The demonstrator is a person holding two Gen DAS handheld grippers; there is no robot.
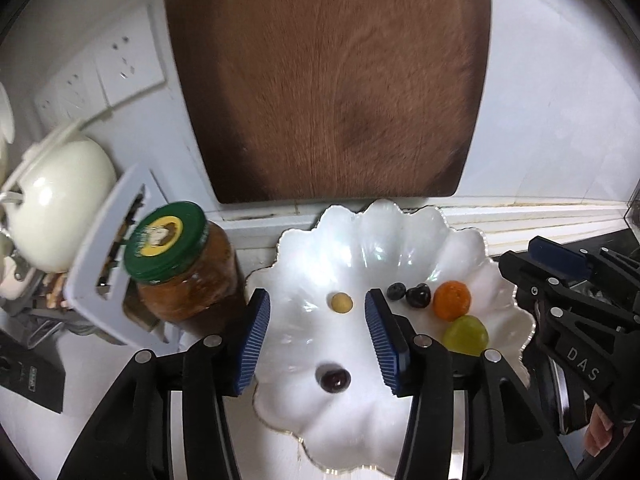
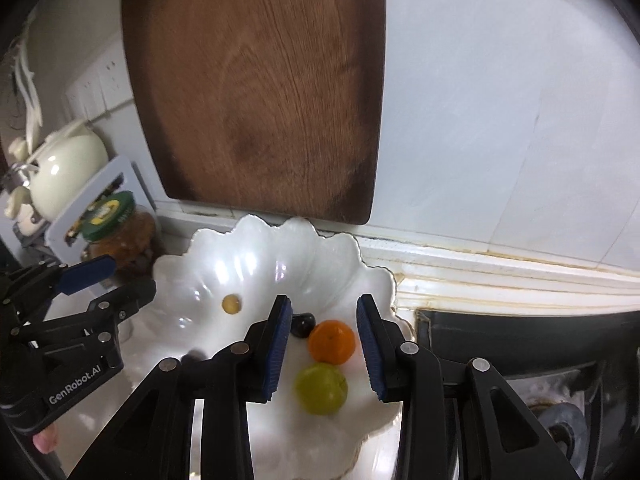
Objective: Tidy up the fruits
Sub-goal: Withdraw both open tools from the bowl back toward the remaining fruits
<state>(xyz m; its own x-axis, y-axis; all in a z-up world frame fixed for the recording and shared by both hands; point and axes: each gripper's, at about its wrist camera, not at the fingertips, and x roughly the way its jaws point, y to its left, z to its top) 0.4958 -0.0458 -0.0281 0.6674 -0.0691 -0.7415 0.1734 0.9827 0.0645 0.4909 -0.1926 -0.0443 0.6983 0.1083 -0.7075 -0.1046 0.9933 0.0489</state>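
Observation:
A white scalloped plate (image 1: 400, 240) (image 2: 256, 256) holds small fruits. In the left wrist view a yellow berry (image 1: 342, 303) and a dark cherry (image 1: 334, 379) lie below my left gripper (image 1: 318, 312), which is open above the plate and touches neither. A blueberry (image 1: 396, 291), a dark cherry (image 1: 419, 295), a small orange (image 1: 452, 300) and a green grape (image 1: 466, 335) lie to its right. In the right wrist view my right gripper (image 2: 324, 312) is open above the orange (image 2: 332, 341) and the green grape (image 2: 321, 388), with no pad on them. The yellow berry (image 2: 231, 304) lies further left.
A brown wooden board (image 1: 332, 80) (image 2: 256, 88) leans on the wall behind the plate. A jar with a green lid (image 1: 184, 264) (image 2: 116, 224), a white rack (image 1: 108, 256) and a cream pot (image 1: 56, 208) stand left. A dark stove edge (image 2: 520, 336) lies right.

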